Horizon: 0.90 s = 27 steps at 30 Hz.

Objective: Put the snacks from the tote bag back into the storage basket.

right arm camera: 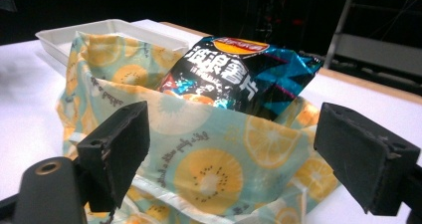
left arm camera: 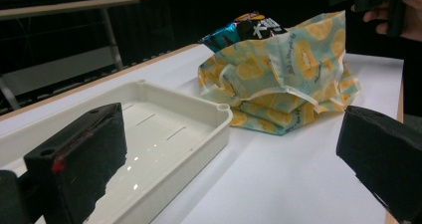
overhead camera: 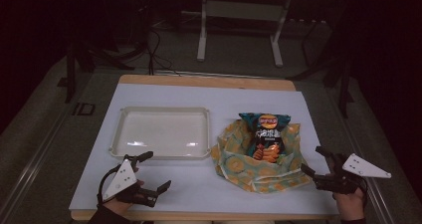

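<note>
My right gripper point(overhead camera: 318, 170) hangs just beside the right edge of the cloth bag point(overhead camera: 259, 171), jaws spread wide with nothing between them. My left gripper point(overhead camera: 149, 171) sits near the front of the table point(overhead camera: 199, 194), just in front of the white tray point(overhead camera: 204, 134), its jaws wide and empty too. The chip packet point(overhead camera: 265, 134) stands in the open mouth of the bag, right of the tray.

I judge the main risk to be the soft cloth: if I close on the bag's rim alone, it may fold and drag the packet over, or the slick foil could slip out of the pads. Squeezing hard might crush the chips.

The packet's long axis runs from the bag's mouth toward the far edge of the table, top end leaning away from me, its printed face turned up.
</note>
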Motion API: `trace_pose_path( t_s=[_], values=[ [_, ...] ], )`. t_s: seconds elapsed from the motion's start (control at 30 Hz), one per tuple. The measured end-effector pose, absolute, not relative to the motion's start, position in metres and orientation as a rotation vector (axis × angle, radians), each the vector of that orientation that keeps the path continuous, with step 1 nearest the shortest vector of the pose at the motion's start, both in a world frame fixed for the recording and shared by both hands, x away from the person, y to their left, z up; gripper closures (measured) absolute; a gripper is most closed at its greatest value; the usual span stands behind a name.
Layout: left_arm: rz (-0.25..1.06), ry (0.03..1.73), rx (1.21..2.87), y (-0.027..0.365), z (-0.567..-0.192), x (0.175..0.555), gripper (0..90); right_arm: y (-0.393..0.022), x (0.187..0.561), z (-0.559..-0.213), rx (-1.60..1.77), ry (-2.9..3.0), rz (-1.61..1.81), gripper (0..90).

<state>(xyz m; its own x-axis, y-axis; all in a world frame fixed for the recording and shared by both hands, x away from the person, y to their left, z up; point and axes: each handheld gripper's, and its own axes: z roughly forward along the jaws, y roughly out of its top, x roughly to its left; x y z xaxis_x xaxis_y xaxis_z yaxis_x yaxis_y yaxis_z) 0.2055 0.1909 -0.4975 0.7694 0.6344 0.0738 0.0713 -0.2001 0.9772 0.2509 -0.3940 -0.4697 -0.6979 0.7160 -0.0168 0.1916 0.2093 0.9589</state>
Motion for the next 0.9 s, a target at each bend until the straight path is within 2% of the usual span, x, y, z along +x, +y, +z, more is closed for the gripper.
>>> trace_pose_path(
  t_s=[0.57, 0.9],
  values=[
    [0.556, 0.558, 1.727, 0.18, -0.494, 0.19, 0.0, -0.382, 0.246, -0.463, 0.839, 2.067, 1.478, 10.9],
    [0.55, 0.547, 1.731, 0.178, -0.493, 0.189, 0.0, -0.37, 0.253, -0.44, 0.769, 2.107, 1.478, 10.8]
  ],
)
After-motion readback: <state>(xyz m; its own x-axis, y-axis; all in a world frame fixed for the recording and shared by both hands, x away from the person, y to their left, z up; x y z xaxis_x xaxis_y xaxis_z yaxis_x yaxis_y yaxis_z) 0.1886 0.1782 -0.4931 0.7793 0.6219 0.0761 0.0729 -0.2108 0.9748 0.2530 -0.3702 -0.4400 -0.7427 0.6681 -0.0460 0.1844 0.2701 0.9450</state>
